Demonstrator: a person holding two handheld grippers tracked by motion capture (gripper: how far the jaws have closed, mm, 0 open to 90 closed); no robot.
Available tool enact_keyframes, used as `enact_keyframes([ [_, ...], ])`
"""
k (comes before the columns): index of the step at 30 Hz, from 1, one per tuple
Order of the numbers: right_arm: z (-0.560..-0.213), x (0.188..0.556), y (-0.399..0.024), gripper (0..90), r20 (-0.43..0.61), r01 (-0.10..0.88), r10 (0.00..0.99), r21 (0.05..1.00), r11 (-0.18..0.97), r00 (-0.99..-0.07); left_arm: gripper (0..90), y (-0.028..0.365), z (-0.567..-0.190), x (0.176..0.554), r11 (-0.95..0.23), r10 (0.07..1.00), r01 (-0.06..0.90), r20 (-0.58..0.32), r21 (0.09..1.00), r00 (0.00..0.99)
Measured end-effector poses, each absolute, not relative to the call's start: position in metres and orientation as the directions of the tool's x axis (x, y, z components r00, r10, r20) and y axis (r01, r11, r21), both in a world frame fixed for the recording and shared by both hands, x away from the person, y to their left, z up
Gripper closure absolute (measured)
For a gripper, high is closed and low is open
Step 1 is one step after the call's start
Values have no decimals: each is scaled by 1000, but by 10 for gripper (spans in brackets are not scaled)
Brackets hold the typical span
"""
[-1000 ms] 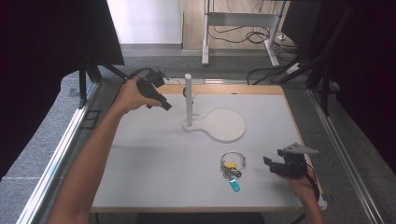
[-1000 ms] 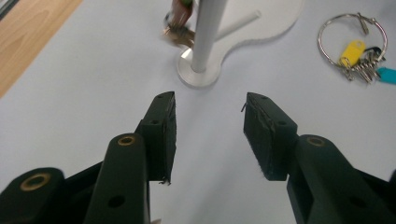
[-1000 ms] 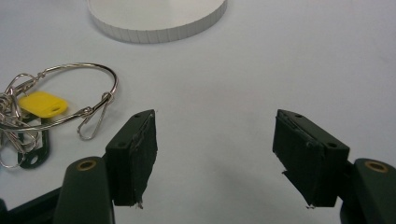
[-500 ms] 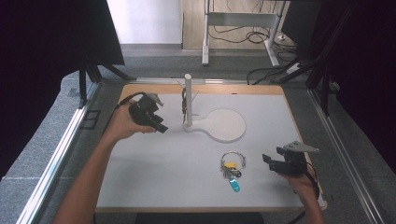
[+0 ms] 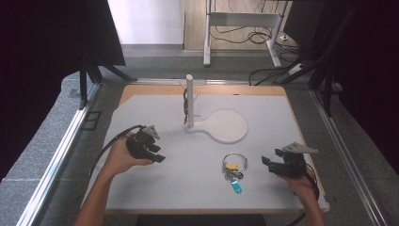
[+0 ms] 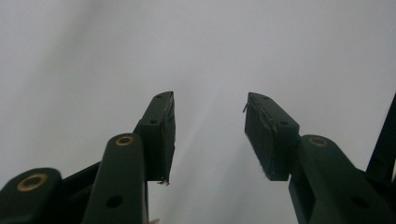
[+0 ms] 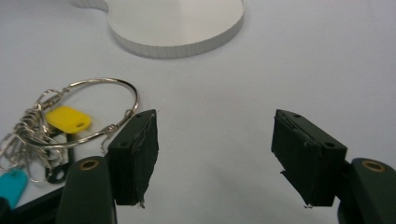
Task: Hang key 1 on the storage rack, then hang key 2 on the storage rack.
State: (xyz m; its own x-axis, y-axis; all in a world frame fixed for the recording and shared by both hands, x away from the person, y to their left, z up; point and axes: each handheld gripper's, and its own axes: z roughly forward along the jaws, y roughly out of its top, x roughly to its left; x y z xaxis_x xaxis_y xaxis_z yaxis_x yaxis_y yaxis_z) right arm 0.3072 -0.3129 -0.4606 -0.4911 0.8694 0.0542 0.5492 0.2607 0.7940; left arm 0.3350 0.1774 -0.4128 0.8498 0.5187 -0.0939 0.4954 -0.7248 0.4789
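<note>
Going for the key ring (image 5: 235, 165) with both the right gripper (image 5: 267, 163) and left gripper (image 5: 159, 157) gaping and empty, a shallow pinch could just skate the thin wire across the slick white mat (image 5: 155, 188).

I see a shiny metal key ring (image 7: 93, 109) with glossy plastic tags, yellow (image 7: 69, 120) and teal (image 7: 11, 184), lying beside my right gripper (image 7: 215, 156). Its jaws look matt black, pads rough-edged. The table (image 5: 188, 188) beneath the ring is smooth matt white.

A lab: black curtains (image 5: 56, 42), framed test table (image 5: 301, 117), floor cables (image 5: 240, 33).
</note>
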Motion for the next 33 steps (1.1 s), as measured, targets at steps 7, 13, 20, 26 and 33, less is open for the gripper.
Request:
enact_keyframes([
  [7,-460,308,-310,347,61,557,870,790,257,-489,526,178,-431,324,-729,518,501,-102,466,849],
  [13,-460,305,-310,354,35,549,867,787,282,-496,525,170,-442,322,-740,495,477,-95,475,863],
  [20,-449,307,-306,367,11,549,857,772,320,-515,512,174,-446,325,-735,506,491,-103,468,856],
  [26,-434,317,-301,405,-2,583,839,718,380,-545,515,179,-448,323,-735,521,499,-89,459,849],
  [33,-417,338,-279,475,-2,628,797,615,477,-603,518,180,-445,321,-720,520,498,-99,484,849],
])
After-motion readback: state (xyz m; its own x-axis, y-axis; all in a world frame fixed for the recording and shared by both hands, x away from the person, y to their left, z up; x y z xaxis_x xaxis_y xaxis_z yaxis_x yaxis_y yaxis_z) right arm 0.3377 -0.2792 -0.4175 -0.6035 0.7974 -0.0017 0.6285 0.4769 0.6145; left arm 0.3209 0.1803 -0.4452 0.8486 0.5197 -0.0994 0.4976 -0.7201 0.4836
